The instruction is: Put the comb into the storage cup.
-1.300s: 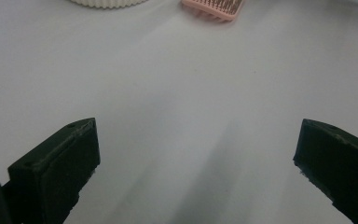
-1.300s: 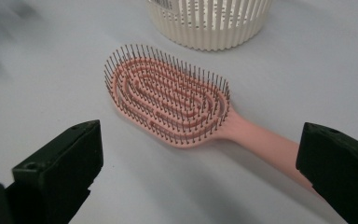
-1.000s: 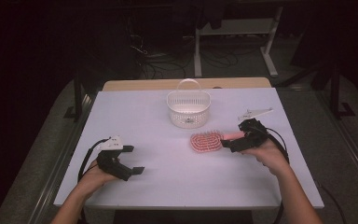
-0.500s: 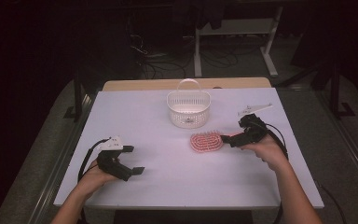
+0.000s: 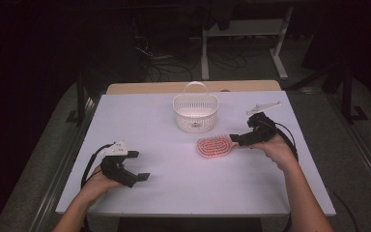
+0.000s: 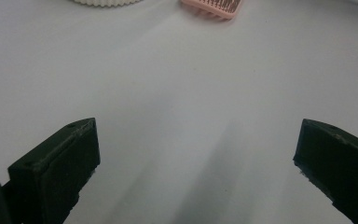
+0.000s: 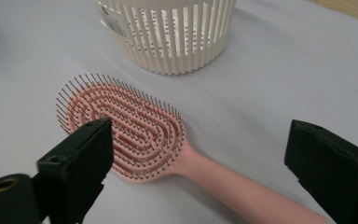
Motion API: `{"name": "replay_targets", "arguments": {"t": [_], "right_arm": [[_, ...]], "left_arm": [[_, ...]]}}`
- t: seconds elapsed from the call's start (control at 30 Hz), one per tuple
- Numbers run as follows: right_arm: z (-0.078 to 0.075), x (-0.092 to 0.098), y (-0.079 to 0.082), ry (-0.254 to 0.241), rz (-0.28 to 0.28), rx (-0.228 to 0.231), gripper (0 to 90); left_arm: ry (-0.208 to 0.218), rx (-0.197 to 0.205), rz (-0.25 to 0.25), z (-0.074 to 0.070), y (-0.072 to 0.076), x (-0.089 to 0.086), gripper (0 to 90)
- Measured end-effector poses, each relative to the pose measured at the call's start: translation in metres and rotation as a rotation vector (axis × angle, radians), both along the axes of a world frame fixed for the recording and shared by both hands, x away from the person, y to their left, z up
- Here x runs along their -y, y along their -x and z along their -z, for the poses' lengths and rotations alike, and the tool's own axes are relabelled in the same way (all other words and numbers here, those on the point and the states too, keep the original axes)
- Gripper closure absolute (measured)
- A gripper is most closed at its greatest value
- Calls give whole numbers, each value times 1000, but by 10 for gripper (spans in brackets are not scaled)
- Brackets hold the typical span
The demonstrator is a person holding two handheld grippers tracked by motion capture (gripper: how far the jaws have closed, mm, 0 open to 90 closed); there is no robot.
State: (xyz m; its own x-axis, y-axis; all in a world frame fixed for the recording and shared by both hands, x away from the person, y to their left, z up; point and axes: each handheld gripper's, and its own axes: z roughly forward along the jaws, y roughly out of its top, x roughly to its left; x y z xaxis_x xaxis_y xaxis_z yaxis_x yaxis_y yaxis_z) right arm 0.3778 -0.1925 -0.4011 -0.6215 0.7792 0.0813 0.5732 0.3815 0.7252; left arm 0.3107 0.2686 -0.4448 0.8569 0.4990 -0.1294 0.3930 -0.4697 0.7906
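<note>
A pink hairbrush (image 5: 214, 146) lies bristles up on the white table (image 5: 174, 193), its handle pointing right. My right gripper (image 5: 240, 140) reaches in from the right and straddles that handle. In the right gripper view the brush (image 7: 121, 130) lies ahead with its handle running between the jaws of my right gripper (image 7: 196, 172). Those jaws have just been closing a little but stand wide, with the pads off the handle. At the front left my left gripper (image 5: 139, 166) rests open on the table; in the left gripper view, bare table lies between the jaws of my left gripper (image 6: 196, 172).
A white slatted basket (image 5: 195, 112) with a hoop handle stands just behind the brush, close up in the right gripper view (image 7: 168, 32). A wooden strip (image 5: 149, 88) runs along the table's far edge. Beyond it are a dark floor and cables.
My right gripper has edged slightly left along the brush handle. The brush, the basket and my left gripper have stayed where they were.
</note>
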Motion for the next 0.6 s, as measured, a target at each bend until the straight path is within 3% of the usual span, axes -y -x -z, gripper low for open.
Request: {"name": "replay_targets", "arguments": {"t": [0.4, 0.6], "right_arm": [[-4, 7, -15, 17, 32, 7, 242], [2, 10, -19, 61, 46, 9, 368]], "left_arm": [[1, 1, 0, 0, 0, 0, 0], [-1, 3, 1, 0, 0, 0, 0]]}}
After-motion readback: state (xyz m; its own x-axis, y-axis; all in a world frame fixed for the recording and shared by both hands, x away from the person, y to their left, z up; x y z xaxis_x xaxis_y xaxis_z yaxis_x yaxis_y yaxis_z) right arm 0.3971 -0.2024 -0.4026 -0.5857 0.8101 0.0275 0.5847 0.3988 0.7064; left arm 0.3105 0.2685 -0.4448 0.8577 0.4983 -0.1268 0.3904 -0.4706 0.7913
